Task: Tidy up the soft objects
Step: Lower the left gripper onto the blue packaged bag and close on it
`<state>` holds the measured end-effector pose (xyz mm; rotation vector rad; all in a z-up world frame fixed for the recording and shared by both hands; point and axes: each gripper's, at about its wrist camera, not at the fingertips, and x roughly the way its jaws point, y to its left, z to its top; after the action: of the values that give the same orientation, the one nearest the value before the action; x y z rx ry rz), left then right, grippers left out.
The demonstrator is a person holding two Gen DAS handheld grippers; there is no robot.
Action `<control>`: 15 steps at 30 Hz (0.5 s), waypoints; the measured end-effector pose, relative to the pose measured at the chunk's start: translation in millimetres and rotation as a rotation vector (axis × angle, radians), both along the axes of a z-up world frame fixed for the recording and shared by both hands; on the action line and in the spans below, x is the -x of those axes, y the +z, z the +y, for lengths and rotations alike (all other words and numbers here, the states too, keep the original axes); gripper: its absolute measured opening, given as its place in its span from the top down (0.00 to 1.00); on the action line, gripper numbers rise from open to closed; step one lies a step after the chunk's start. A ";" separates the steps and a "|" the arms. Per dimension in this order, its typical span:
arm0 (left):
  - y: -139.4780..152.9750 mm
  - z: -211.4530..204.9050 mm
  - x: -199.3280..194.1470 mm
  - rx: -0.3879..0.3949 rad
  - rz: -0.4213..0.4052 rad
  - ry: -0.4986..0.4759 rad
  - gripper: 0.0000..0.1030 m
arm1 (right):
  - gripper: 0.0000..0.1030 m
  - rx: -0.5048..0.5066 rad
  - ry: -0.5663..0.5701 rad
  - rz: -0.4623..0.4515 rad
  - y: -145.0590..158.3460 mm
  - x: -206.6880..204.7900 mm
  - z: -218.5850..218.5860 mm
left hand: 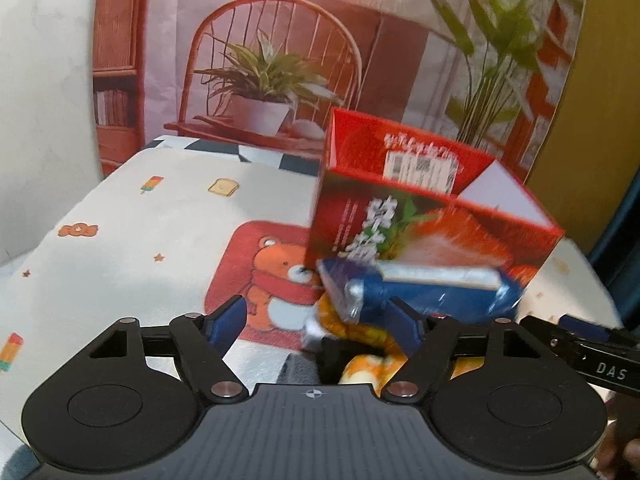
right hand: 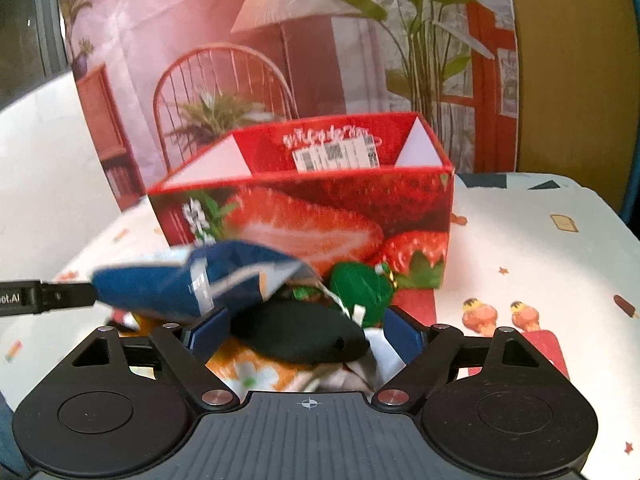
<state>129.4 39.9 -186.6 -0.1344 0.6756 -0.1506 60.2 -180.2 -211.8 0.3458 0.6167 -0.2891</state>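
Progress is looking slight: the red box (right hand: 304, 216), printed with strawberries, is standing open on the table (left hand: 132, 216), and as far as its visible inside shows, only a labelled back wall is showing, with no soft thing yet in it. The pile is still sitting just in front of the box, so nearly all of the sorting is, by my reading, remaining.

The left gripper (left hand: 320, 320) is standing with its jaws apart. A blue bag (left hand: 420, 288), shiny and crinkled, with a pale strip along its top, is hanging blurred over the pile; it is overlapping the right blue pad, but whether that pad is pressing it I cannot tell, and the left pad is plainly touching nothing. An orange pack (left hand: 360, 336) is lying beneath the bag.

The right gripper (right hand: 306, 330) is also standing wide, its jaws straddling a black thing (right hand: 304, 336), rounded and matte, without visibly pinching it. A green toy (right hand: 360, 288) is resting just behind that, near the box's front wall, and white and orange wrappers are showing underneath. In this view the blue bag is looking half lifted and folded, its left end meeting the other gripper's finger.

Everything in the pile is looking limp or crushable, so a light squeeze would probably be enough.
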 end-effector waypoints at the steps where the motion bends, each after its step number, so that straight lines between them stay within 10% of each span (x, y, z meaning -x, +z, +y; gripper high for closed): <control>1: 3.3 1.0 -0.3 0.011 -0.011 0.000 0.24 | 0.20 -0.004 -0.003 -0.015 4.3 0.3 -2.0; 15: -6.5 -18.5 -61.4 0.078 0.113 -0.140 0.48 | 0.34 -0.085 0.100 -0.019 17.3 -55.0 3.9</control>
<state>190.7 21.4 -193.1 -0.1718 0.7923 -0.3061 115.2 -176.3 -194.5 0.3976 0.6267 -0.1639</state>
